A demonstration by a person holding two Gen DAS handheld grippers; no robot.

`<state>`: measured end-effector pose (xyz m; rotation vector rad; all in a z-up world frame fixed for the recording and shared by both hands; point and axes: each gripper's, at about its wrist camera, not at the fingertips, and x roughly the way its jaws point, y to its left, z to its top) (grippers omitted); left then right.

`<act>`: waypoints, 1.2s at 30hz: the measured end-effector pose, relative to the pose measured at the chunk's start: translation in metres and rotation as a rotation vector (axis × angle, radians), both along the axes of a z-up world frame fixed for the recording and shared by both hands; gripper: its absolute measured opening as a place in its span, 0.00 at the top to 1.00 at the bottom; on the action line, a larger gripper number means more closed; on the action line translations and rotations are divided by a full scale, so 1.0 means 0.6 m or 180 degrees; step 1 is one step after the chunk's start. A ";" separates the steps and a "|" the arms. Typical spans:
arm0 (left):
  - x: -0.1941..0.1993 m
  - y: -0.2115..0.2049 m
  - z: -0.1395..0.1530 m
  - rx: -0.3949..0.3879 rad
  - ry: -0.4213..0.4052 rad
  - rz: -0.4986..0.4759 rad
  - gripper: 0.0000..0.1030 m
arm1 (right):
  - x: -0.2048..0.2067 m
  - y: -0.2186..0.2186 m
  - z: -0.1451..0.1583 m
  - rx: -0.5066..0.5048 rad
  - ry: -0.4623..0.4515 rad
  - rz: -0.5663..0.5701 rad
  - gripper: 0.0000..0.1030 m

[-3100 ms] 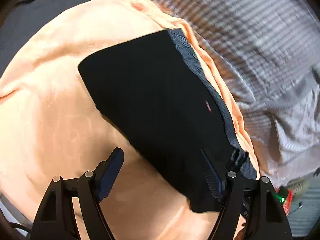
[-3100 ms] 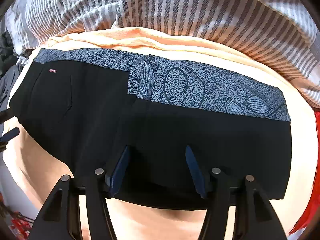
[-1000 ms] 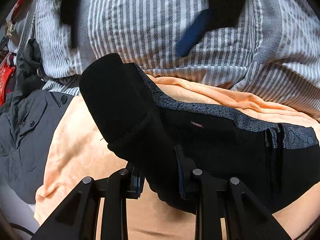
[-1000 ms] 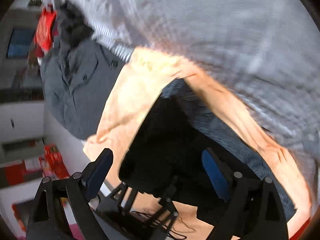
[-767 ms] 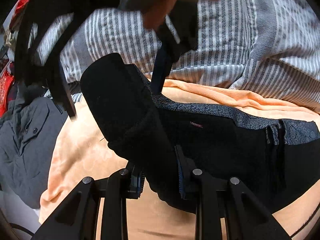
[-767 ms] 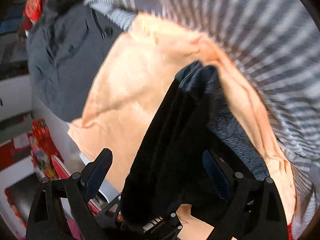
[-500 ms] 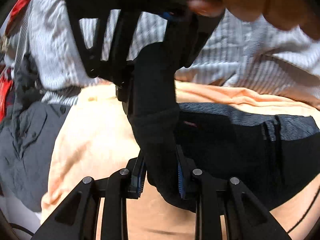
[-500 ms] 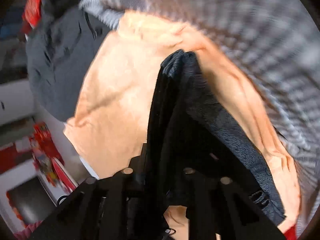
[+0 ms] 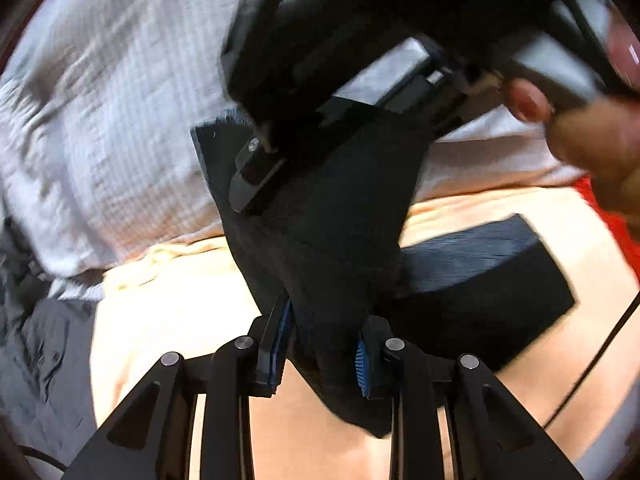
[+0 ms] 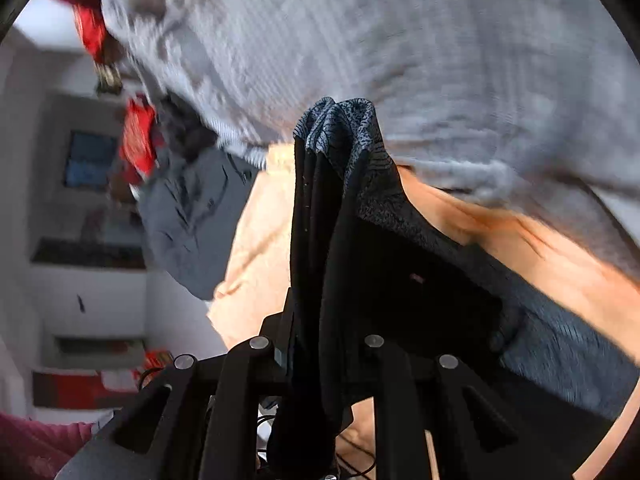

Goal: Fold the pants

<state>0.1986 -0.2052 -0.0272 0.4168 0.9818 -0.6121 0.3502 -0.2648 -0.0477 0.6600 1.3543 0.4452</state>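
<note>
1. left gripper (image 9: 320,350) clamping narrow on a bunched fold of the black pants (image 9: 332,240), blue pads (image 9: 282,332) pressing the cloth from both sides.
2. pants rising as a lifted ridge straight ahead of those fingers, the remaining part lying flat ahead and to the right on the peach blanket (image 9: 168,320).
3. right gripper (image 10: 320,356) pinching narrow on a gathered stack of the same pants (image 10: 320,240), jaws having just been closing, cloth filling the gap between them.
4. patterned grey waistband (image 10: 340,128) standing up at the top of the stack ahead of the right gripper, then trailing down to the right.
5. in the left wrist view, right gripper (image 9: 256,176) gripping the far upper corner of the raised fold, a hand (image 9: 592,140) showing blurred to the upper right.
6. striped grey bedding (image 10: 400,40) lying beyond both grippers, motion-blurred; a dark grey garment (image 10: 188,220) lying off to the left of the right gripper.
</note>
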 end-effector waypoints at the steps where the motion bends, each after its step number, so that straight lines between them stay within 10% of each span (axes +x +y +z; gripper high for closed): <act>1: -0.007 -0.015 0.005 -0.0025 0.0059 -0.0076 0.73 | -0.020 -0.021 0.004 0.0036 -0.0031 -0.0101 0.84; 10: -0.090 -0.173 -0.001 -0.0042 0.0501 -0.0608 0.73 | -0.200 -0.213 -0.016 0.0260 -0.0174 -0.0943 0.84; 20: -0.182 -0.307 -0.116 0.0629 0.0578 -0.0915 0.73 | -0.340 -0.341 -0.148 0.0545 -0.0038 -0.1625 0.84; 28: -0.219 -0.324 -0.154 0.1138 0.0399 -0.1091 0.65 | -0.393 -0.364 -0.244 0.0736 0.0214 -0.1947 0.84; 31: -0.213 -0.304 -0.143 0.1074 0.0709 -0.1085 0.41 | -0.394 -0.360 -0.242 0.0615 0.0290 -0.1957 0.77; 36: -0.167 -0.211 -0.092 0.0662 0.1041 -0.0785 0.41 | -0.398 -0.369 -0.196 0.0180 0.0263 -0.1946 0.70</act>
